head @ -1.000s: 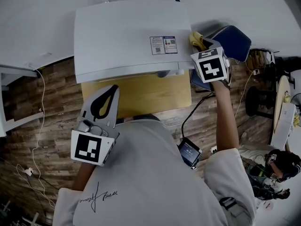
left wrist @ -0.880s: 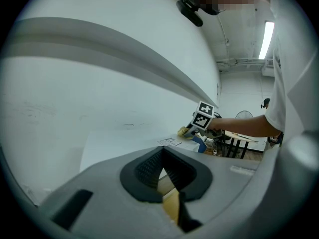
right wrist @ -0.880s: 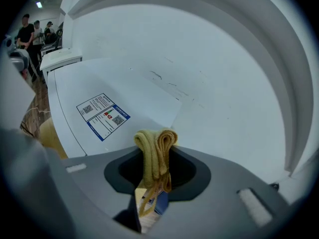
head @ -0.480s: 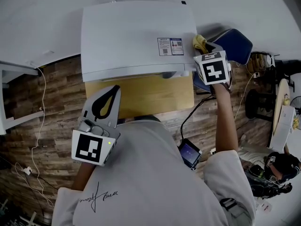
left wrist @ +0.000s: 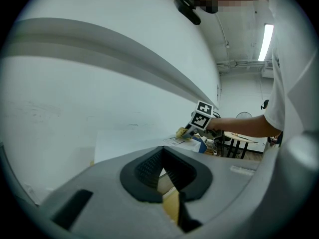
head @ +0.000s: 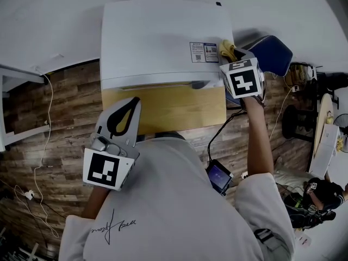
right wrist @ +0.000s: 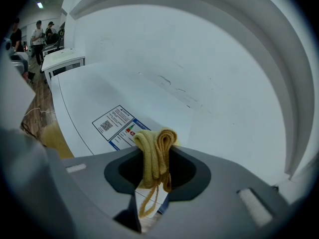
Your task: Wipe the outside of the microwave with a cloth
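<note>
My right gripper [head: 232,53] pinches the yellow cloth [head: 227,49] tight. It has slid from beside the microwave [head: 157,37] onto its top right corner, by the sticker [head: 204,51], so I think wiping there can start. My left gripper [head: 129,106] hangs closed and empty over the table's [head: 174,110] front left corner.

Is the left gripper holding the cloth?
No, the left gripper is shut on nothing; the yellow cloth is clamped in the right gripper at the microwave.
</note>
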`<move>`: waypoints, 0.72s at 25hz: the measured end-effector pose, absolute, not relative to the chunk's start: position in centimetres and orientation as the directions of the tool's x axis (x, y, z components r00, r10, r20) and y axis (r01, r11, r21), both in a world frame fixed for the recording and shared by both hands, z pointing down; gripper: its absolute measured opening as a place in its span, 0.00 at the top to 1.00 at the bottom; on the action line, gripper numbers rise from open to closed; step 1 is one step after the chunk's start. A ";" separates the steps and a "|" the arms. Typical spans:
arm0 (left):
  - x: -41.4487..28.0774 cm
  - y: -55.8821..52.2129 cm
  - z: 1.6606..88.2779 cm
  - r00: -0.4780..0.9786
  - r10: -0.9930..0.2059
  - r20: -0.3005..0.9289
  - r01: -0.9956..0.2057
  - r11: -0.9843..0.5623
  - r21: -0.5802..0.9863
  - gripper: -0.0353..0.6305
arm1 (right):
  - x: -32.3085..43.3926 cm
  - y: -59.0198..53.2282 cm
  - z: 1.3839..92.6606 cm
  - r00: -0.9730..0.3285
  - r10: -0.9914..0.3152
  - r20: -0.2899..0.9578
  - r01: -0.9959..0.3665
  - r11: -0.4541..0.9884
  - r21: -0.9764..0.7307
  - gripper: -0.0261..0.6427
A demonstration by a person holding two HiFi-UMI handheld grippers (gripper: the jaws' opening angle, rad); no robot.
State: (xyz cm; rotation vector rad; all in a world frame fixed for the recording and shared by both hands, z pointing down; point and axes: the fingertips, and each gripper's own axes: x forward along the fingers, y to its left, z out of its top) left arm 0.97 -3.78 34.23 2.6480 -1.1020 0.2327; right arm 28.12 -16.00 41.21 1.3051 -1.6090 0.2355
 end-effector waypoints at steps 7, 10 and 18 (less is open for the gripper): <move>-0.7 -3.5 34.1 0.689 -0.685 0.238 -0.724 -0.666 0.180 0.96 | 25.7 -16.0 41.3 0.085 -0.618 0.781 -0.810 0.414 0.416 0.78; -1.3 -3.5 34.1 0.687 -0.688 0.233 -0.726 -0.664 0.178 0.96 | 24.8 -16.1 41.3 0.081 -0.618 0.782 -0.810 0.416 0.413 0.78; -2.7 -3.1 34.0 0.681 -0.695 0.229 -0.732 -0.658 0.178 0.96 | 22.4 -16.2 41.3 0.062 -0.622 0.781 -0.806 0.430 0.406 0.78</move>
